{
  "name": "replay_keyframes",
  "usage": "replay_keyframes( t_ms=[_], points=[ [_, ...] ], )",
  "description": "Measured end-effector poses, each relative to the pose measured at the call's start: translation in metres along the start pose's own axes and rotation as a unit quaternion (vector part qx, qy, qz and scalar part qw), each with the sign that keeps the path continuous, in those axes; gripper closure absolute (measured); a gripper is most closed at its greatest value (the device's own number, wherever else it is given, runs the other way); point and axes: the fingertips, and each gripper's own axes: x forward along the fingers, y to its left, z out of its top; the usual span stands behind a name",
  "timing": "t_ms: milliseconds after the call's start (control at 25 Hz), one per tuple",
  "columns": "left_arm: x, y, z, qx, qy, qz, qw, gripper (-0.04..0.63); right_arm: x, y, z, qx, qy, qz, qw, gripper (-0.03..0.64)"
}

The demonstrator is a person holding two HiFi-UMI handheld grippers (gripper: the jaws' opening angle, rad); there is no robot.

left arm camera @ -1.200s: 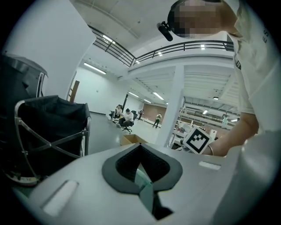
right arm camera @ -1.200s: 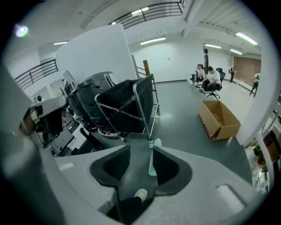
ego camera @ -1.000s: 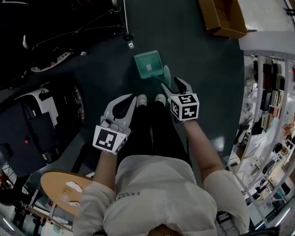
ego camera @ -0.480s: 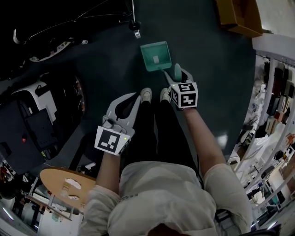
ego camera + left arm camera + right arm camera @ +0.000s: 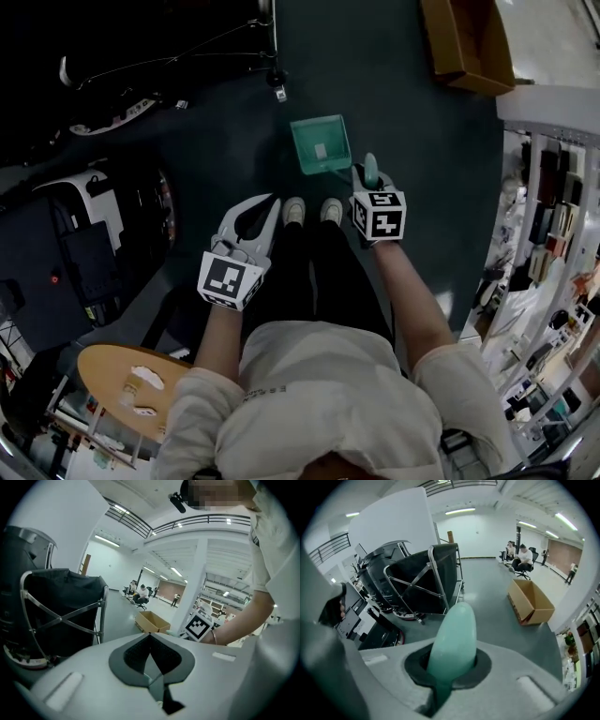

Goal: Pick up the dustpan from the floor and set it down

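— Where's the dustpan?

— Down by the dark floor, just ahead of the person's shoes. It's the green one. The scoop end points away from them, and the handle angles back toward their right side.

— Do they have hold of it?

— Yes. The right tongs have just closed, and the handle sits gripped tight between the two halves. Its rounded end pokes out past them. Whether the scoop touches the floor, I can't tell from here.

— And the other hand?

— The left tongs hang beside the left shoe, well apart from the dustpan. Their tips meet and there's nothing between them.

— What else is around?

— An open cardboard box sits on the floor beyond the dustpan, off to the right. A black folding cart with a crossed metal frame stands to the left. There are shelves along the right side, and a round wooden table is behind the person's left elbow.

— How is the person standing?

— Bent forward with both arms stretched downward, the right one reaching farther ahead.
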Motion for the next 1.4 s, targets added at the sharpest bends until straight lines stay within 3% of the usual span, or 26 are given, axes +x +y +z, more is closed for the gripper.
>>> replay_keyframes(
  t_ms=[280, 520, 760, 1040, 1240, 1400],
  points=[
    [-0.033, -0.035, 0.023, -0.01, -0.025, -0.025, 0.9993, 0.578, -0.107, 0.006, -0.008, 0.017, -0.036, -0.01, 0.999, 0.624],
    [-0.075, -0.082, 0.043, 0.034, -0.04, -0.015, 0.9985, 0.578, -0.195, 0.002, -0.021, 0.007, -0.06, 0.006, 0.998, 0.624],
    [-0.108, -0.125, 0.055, -0.029, -0.112, 0.015, 0.9931, 0.578, -0.253, 0.007, -0.047, -0.024, -0.095, 0.019, 0.995, 0.623],
    [-0.133, -0.206, 0.034, -0.018, -0.14, 0.032, 0.9895, 0.578, -0.311, 0.003, -0.107, -0.051, -0.12, 0.036, 0.991, 0.623],
    [-0.146, -0.236, 0.02, -0.035, -0.151, 0.029, 0.9874, 0.578, -0.334, -0.002, -0.137, -0.058, -0.11, 0.048, 0.991, 0.624],
    [-0.152, -0.241, 0.0, -0.034, -0.142, 0.048, 0.9881, 0.578, -0.344, -0.009, -0.155, -0.049, -0.107, 0.042, 0.992, 0.624]
  ],
)
